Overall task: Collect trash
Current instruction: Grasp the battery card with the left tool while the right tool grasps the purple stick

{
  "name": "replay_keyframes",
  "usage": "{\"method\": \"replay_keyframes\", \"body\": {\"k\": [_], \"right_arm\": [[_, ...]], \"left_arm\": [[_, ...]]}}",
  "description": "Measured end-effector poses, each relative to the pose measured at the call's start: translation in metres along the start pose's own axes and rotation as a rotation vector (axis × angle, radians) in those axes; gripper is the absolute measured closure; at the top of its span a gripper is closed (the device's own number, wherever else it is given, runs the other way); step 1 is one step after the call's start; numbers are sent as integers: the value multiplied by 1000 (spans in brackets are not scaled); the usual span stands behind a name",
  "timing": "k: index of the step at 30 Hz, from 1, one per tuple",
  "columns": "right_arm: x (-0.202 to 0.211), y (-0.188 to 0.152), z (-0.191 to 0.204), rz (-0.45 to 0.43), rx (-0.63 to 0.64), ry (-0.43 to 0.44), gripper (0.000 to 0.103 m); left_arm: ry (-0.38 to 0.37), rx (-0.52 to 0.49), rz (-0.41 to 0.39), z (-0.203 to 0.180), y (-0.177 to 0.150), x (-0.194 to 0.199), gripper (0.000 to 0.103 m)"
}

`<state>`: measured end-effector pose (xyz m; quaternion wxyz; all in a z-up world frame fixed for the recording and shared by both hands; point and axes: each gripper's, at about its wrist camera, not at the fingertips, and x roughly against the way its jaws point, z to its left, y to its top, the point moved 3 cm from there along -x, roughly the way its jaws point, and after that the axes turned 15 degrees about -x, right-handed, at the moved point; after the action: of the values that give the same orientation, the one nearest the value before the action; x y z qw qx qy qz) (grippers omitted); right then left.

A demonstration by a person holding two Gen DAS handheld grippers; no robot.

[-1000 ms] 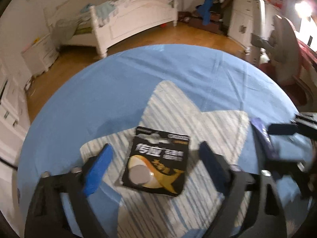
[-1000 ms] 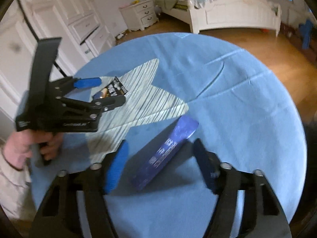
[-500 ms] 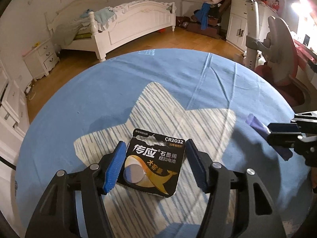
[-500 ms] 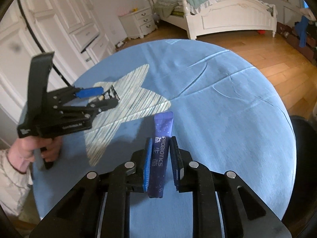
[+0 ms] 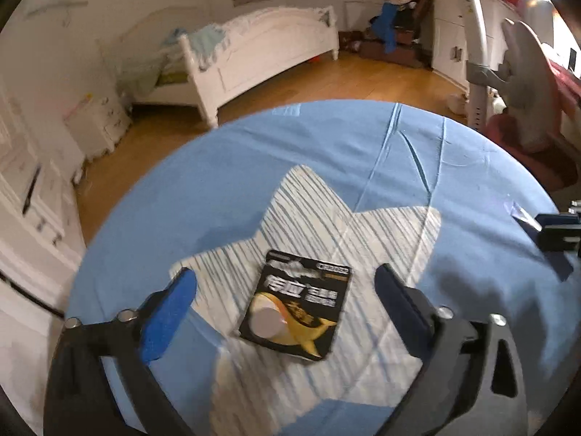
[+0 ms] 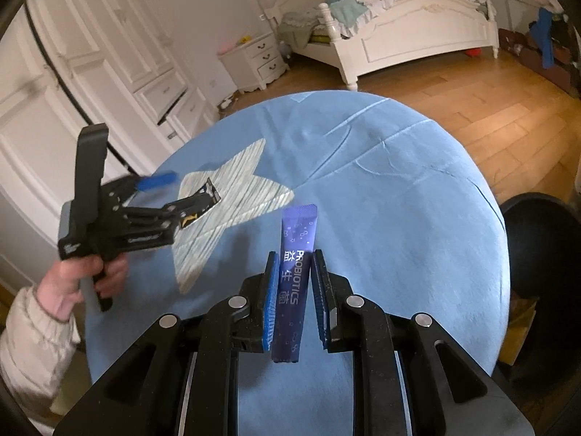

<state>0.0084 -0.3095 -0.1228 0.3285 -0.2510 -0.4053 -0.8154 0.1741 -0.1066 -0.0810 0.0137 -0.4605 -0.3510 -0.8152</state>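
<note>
Room: a bedroom with a white bed, wood floor and white cabinets; a round table under a blue cloth with a pale striped star stood in front.
Right gripper: closed on a purple probiotics sachet, held upright between the pads, clear of the cloth.
Left gripper: jaws spread wide, having just been opening; nothing pressed by either pad.
Battery card: a black coin-cell pack, lying flat on the star between the left fingers, touching neither.
Step in hand: one piece of trash was secured on the right; the left had not yet taken the card.
Next move: probably the left jaws must come down astride the card and close on its edges; a flat card on cloth offers little to bite, so a tilted approach with one finger working under an edge looks wise.
Bin: none clearly identifiable; a dark round shape past the table's right edge might be one, but I cannot tell.
Hard to read: the left view was smeared, so the card's print was illegible; in the right view the left gripper hid most of the card.
</note>
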Motion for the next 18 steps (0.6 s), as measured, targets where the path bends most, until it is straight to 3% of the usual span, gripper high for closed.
{"method": "replay_keyframes", "body": {"k": [4,6,8,10,18], "right_arm": [[-4,-4,-2,15,-7,3,84],[-6,-7,-2,22,-10,2,84],[-6,-10,-3,25,-13,0,84],[-5,-11,-5,25,-20,0,84],[-7,-8,-4,18,-29,19,84]], "left_arm": [[-51,-51,30,5,-1,-16,6],[-123,-51,18,4,0,-24,12],[-202,-26,-20,6,0,-25,33],[-206,-49,-36,4,-1,-22,43],[-185,-77,-77,-10,-11,-3,44]]}}
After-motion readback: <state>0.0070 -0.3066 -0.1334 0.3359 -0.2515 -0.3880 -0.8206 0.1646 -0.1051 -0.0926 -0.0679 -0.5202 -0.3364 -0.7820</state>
